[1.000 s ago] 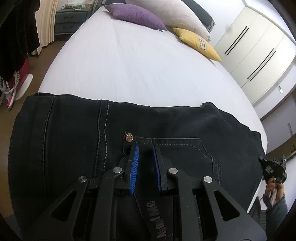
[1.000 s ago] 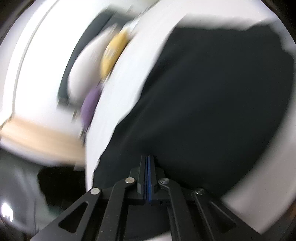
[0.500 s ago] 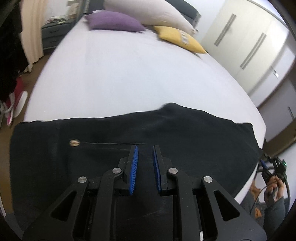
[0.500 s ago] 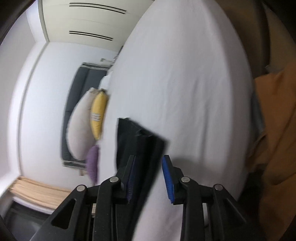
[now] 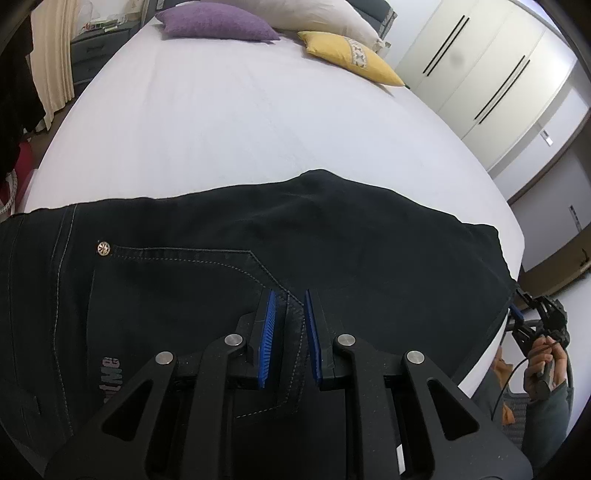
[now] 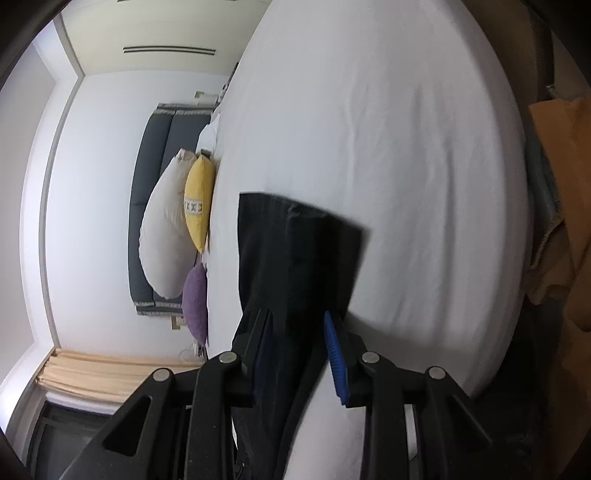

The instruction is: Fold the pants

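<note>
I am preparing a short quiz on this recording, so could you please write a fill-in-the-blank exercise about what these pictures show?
1. The pants lying on the bed are ____ in colour.
2. The pads on the left hand-held gripper are ____ in colour.
3. Between the purple pillow and the yellow pillow lies a large ____ pillow.
4. The jaws of the right hand-held gripper are ____, with pants fabric between them.

Missing words: black; blue; white; open
</note>
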A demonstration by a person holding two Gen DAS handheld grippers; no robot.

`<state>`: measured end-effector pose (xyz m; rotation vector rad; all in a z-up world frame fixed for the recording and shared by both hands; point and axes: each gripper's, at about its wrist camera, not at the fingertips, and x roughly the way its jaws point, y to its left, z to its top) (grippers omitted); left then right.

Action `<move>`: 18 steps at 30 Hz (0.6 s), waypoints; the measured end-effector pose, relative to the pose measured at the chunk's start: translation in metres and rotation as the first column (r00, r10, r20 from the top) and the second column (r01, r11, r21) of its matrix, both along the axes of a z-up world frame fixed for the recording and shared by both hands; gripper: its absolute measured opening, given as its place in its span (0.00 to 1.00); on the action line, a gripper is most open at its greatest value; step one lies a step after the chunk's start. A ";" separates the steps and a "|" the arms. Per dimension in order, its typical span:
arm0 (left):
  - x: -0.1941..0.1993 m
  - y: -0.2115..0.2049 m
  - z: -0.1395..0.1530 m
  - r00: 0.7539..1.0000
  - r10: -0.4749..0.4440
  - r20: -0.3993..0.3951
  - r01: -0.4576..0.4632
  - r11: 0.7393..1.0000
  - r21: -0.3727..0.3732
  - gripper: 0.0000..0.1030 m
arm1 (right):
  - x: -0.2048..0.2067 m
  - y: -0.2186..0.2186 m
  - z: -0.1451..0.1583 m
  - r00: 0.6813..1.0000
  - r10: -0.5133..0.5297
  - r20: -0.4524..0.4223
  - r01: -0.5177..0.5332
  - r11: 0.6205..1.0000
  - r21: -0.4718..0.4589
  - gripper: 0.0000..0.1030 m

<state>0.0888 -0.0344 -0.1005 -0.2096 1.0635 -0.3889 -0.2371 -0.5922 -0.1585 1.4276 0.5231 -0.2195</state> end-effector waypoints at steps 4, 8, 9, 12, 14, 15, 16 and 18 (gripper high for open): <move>-0.003 -0.001 -0.006 1.000 -0.010 -0.011 0.010 1.000 0.002 0.15 | 0.015 0.011 -0.002 0.999 0.035 0.008 -0.035 0.999 0.004 0.32; -0.002 -0.004 -0.010 1.000 -0.015 -0.021 0.015 1.000 0.006 0.15 | 0.032 0.023 0.000 0.997 0.077 -0.021 -0.078 0.996 -0.035 0.06; -0.002 -0.004 -0.010 1.000 -0.017 -0.022 0.017 1.000 0.007 0.15 | 0.032 0.023 0.000 0.997 0.069 -0.027 -0.070 0.997 -0.041 0.05; -0.001 -0.005 -0.010 1.000 -0.021 -0.020 0.021 1.000 0.008 0.15 | 0.028 0.023 0.001 0.998 0.046 -0.030 -0.048 0.997 -0.056 0.04; 0.000 -0.005 -0.009 1.000 -0.021 -0.018 0.021 1.000 0.006 0.15 | 0.023 0.024 0.004 0.999 0.039 -0.025 -0.040 0.997 -0.063 0.04; 0.000 -0.005 -0.008 1.000 -0.021 -0.016 0.021 1.000 0.004 0.15 | 0.022 0.025 0.006 0.999 0.035 -0.023 -0.037 0.997 -0.074 0.04; 0.000 -0.005 -0.008 1.000 -0.022 -0.014 0.022 1.000 0.002 0.15 | 0.022 0.027 0.009 0.999 0.030 -0.023 -0.032 0.996 -0.089 0.04; 0.001 -0.006 -0.008 1.000 -0.028 -0.011 0.029 1.000 0.004 0.15 | 0.020 0.029 0.012 1.000 0.022 -0.022 -0.024 0.994 -0.103 0.04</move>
